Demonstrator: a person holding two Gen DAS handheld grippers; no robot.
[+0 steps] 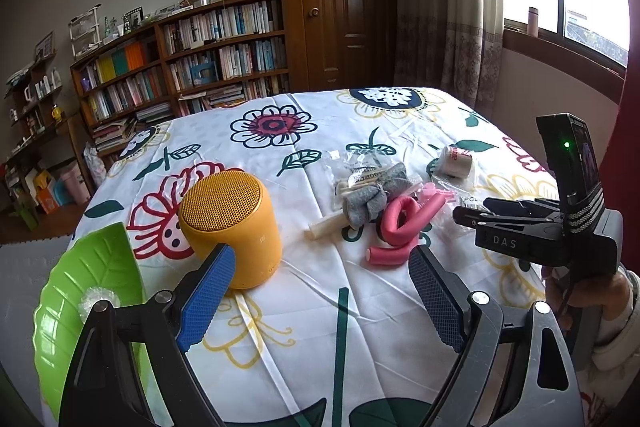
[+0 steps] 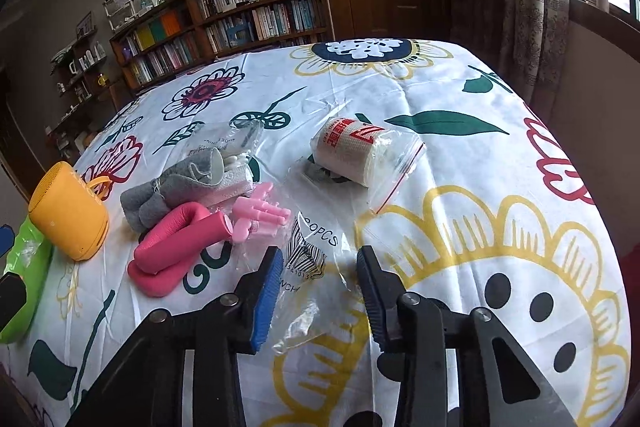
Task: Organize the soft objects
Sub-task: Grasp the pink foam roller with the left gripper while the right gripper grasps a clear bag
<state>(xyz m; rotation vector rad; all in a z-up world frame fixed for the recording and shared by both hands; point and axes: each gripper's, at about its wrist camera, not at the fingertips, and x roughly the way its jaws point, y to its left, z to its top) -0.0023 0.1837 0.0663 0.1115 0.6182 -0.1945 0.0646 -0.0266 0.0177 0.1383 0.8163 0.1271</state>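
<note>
A bent pink foam roller (image 1: 402,223) (image 2: 176,243) lies mid-table beside a grey knitted cloth (image 1: 372,195) (image 2: 168,193). A bag of cotton swabs (image 2: 236,151) lies behind the cloth. A bandage roll in a zip bag (image 1: 454,161) (image 2: 356,155) sits further right. Small pink plastic pieces in a clear bag (image 2: 262,213) lie just ahead of my right gripper (image 2: 318,281), which is open and empty over the clear bag's printed end. My left gripper (image 1: 320,285) is open and empty, close beside the yellow speaker (image 1: 230,223) (image 2: 68,211).
A green leaf-shaped bowl (image 1: 80,303) (image 2: 24,267) sits at the table's near left corner. The floral tablecloth (image 1: 280,327) covers the table. A hand (image 1: 584,295) holds the right gripper body at the right edge. Bookshelves (image 1: 192,67) and a door stand beyond the table.
</note>
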